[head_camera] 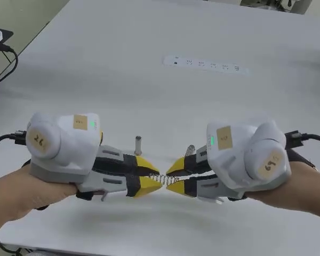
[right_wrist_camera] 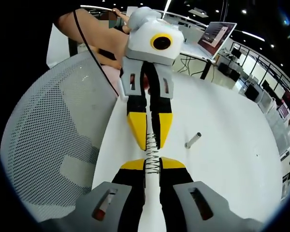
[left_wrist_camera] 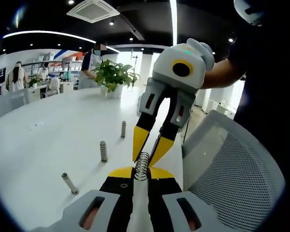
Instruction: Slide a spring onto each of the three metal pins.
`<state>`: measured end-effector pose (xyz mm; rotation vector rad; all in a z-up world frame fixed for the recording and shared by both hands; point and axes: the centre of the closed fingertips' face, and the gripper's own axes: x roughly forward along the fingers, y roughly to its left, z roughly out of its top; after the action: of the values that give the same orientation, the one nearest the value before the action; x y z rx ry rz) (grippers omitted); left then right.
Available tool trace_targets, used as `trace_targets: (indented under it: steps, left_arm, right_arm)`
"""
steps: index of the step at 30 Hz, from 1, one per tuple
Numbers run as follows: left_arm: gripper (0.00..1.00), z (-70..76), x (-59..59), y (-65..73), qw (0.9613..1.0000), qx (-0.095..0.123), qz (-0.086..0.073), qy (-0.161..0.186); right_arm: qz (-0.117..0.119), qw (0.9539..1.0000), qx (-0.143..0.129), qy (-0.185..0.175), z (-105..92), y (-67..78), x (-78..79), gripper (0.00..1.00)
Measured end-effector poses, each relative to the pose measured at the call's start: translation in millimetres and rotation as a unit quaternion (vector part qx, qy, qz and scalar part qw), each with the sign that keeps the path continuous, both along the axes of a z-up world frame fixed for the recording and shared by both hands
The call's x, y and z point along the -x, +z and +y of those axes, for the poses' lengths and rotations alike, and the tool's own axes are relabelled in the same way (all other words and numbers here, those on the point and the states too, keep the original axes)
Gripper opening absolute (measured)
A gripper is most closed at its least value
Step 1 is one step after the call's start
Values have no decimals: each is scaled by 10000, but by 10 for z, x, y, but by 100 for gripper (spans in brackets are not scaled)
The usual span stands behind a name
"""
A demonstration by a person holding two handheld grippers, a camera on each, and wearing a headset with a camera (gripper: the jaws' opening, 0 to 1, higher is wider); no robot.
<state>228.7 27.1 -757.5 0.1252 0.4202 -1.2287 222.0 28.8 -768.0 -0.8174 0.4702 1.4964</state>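
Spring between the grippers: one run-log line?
spring: held at both ends | left gripper: shut on spring | right gripper: shut on spring | loaded pins: two | bare pin: one

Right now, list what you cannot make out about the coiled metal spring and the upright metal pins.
Coiled metal spring, all views: both ends buried between the yellow jaw tips of left gripper and right gripper.
Right-hand metal pin, head view: lower part behind the right gripper.
Farthest spring-wrapped pin, left gripper view: details too small.
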Motion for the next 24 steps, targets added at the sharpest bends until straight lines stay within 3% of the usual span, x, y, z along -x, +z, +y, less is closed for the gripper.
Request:
trace_targets:
  steps: [14,24]
  left_arm:
    - [1,-8,-15,28,10000,-6,-85,-48]
    - [1,-9,13,53,9999,28,-60,-107]
  right_arm:
    - [-75,9999,-40,-61,-11,19,-29,8]
    - [182,9995,-43,-243,-81,-15,-28,11]
